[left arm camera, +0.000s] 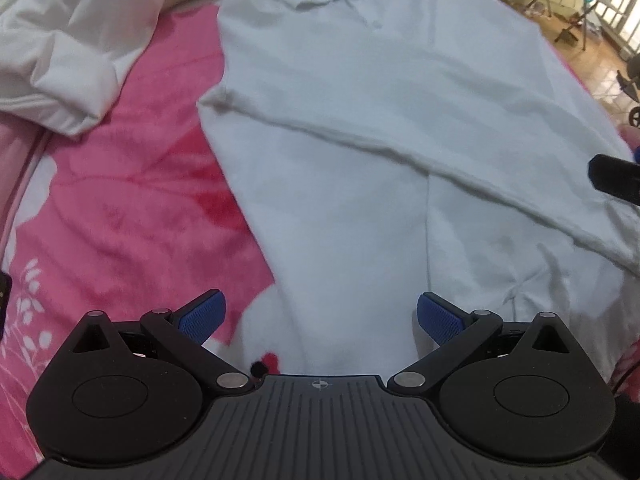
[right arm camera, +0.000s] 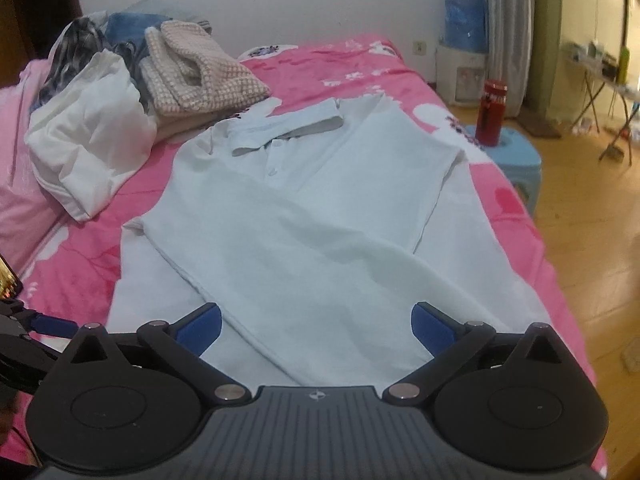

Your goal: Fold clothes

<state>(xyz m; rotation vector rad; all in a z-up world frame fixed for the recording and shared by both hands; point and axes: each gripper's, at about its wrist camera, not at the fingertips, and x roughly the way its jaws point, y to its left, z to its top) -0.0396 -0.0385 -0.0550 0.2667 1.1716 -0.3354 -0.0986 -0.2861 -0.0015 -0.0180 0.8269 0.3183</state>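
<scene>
A pale white polo shirt (right arm camera: 312, 216) lies spread on the pink bed, collar at the far end, with its sides folded inward across the body. In the left wrist view the same shirt (left arm camera: 380, 140) fills the middle. My left gripper (left arm camera: 321, 318) hangs open over the shirt's near hem, its blue pads wide apart with nothing between them. My right gripper (right arm camera: 316, 326) is also open above the near hem, and its pads grip nothing. The right gripper's dark tip (left arm camera: 616, 178) shows at the right edge of the left wrist view.
A crumpled white garment (right arm camera: 84, 140) and a pile of clothes (right arm camera: 196, 76) lie at the bed's far left. The pink floral blanket (left arm camera: 120, 200) covers the bed. To the right are the wooden floor, a blue stool (right arm camera: 516, 160) and a red bottle (right arm camera: 492, 114).
</scene>
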